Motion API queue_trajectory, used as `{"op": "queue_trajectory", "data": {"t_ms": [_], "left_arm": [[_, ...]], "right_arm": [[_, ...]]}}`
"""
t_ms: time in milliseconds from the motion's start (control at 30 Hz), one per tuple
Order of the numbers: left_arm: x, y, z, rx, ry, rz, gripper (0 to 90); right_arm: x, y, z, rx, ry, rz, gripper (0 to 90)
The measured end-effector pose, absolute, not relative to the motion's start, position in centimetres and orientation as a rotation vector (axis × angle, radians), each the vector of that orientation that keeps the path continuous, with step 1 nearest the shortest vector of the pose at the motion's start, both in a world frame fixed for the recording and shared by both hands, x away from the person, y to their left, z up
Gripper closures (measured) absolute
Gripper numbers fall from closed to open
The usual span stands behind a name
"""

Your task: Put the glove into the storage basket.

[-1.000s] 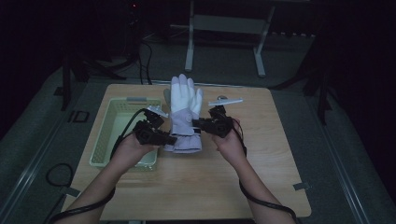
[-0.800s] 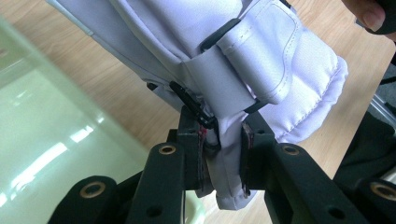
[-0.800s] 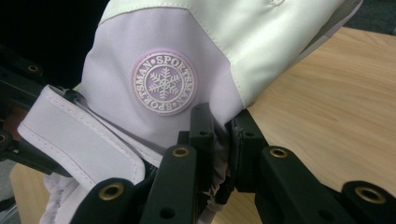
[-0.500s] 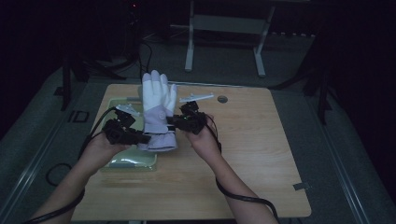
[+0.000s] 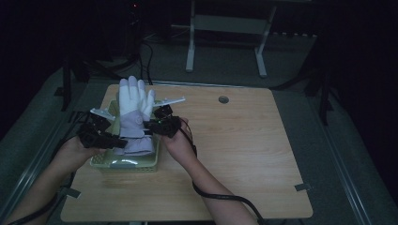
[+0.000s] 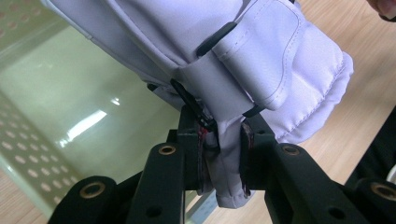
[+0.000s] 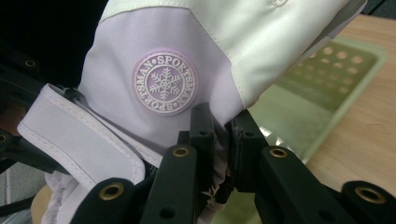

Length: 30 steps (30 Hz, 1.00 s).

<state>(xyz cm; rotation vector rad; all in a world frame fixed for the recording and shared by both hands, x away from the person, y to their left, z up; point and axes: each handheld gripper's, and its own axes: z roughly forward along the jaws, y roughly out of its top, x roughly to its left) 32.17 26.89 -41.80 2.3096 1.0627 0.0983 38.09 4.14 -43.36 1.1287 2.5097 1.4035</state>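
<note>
A white and lilac ski glove (image 5: 133, 119) hangs fingers-up over a pale green basket (image 5: 155, 161) at the table's left. My left gripper (image 5: 114, 139) is shut on the glove's cuff from the left; in the left gripper view the lilac cuff fabric (image 6: 223, 163) is pinched between the black jaws. From the right, my right gripper (image 5: 149, 125) is shut on the cuff as well. In the right gripper view the jaws (image 7: 219, 140) clamp the lilac fabric just below a round snowflake badge (image 7: 164, 83). The basket's green floor (image 6: 93, 107) lies under the glove.
The wooden table (image 5: 244, 154) spreads out to the right of the basket, with a small round grommet (image 5: 223, 99) near its far edge. A black cable (image 5: 220, 197) trails from the right gripper along the forearm. Dark floor and a metal frame (image 5: 225, 28) lie beyond.
Both grippers have carried the glove leftward from the table's middle to above the green basket. Their hold on the cuff looks unchanged.
</note>
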Motion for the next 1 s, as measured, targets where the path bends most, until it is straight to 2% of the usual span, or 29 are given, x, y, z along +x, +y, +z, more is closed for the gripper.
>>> {"op": "queue_trajectory", "data": {"t_ms": [533,667,1000], "left_arm": [[34.2,28.1,-48.3,2.336,1.180,-0.048,74.2],[34.7,27.9,-49.6,2.351,1.207,-0.105,74.1],[35.1,27.6,-51.4,2.373,1.280,-0.137,73.2]], "right_arm": [[39.3,7.0,-49.0,1.218,2.613,1.158,81.5],[39.6,7.5,-50.0,1.238,2.660,1.059,81.3],[39.8,8.8,-51.1,1.222,2.708,0.882,79.6]]}}
